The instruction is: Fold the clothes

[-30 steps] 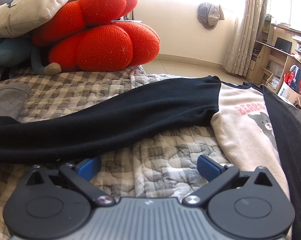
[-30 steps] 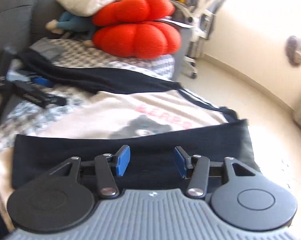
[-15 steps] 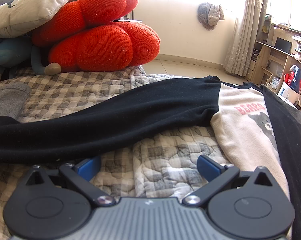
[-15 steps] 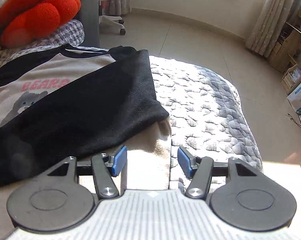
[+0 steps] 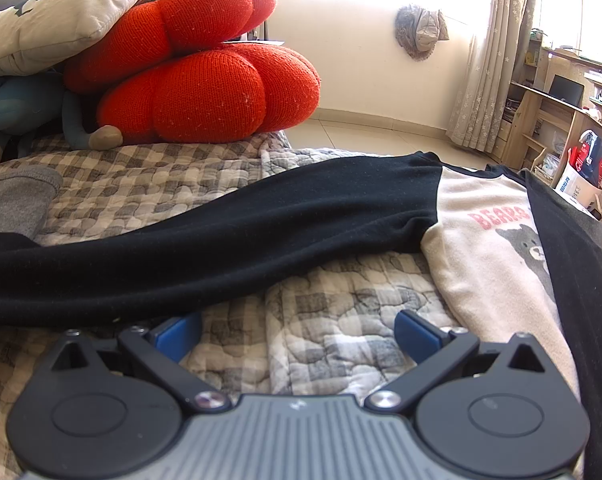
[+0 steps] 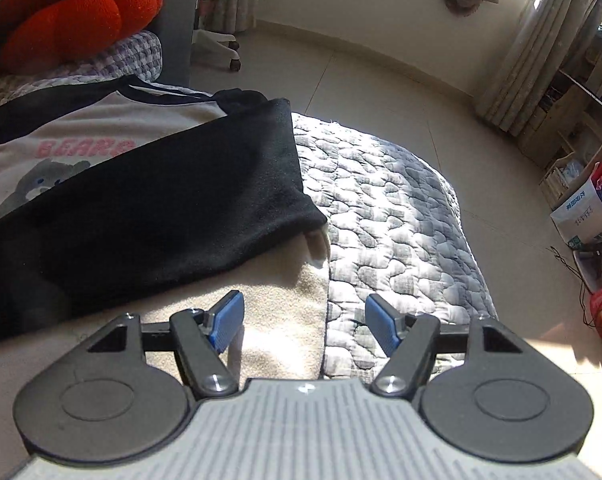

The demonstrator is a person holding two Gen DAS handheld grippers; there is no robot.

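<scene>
We find the shirt lying flat on the checked quilt that covers the bed. Its body is cream with a bear print and pink lettering; its sleeves are black. One black sleeve stretches out across the quilt toward the left of the left wrist view. The other sleeve lies folded over the cream body, its cuff end near the shirt's side edge.

The left gripper sits low over bare quilt just short of the outstretched sleeve, its blue pads wide apart and holding nothing. The right gripper is also spread and empty, straddling the shirt's cream edge where it meets the quilt.

Beyond the shirt we note a red knitted cushion, a pale pillow on top of it, and a curtain by the window.
</scene>
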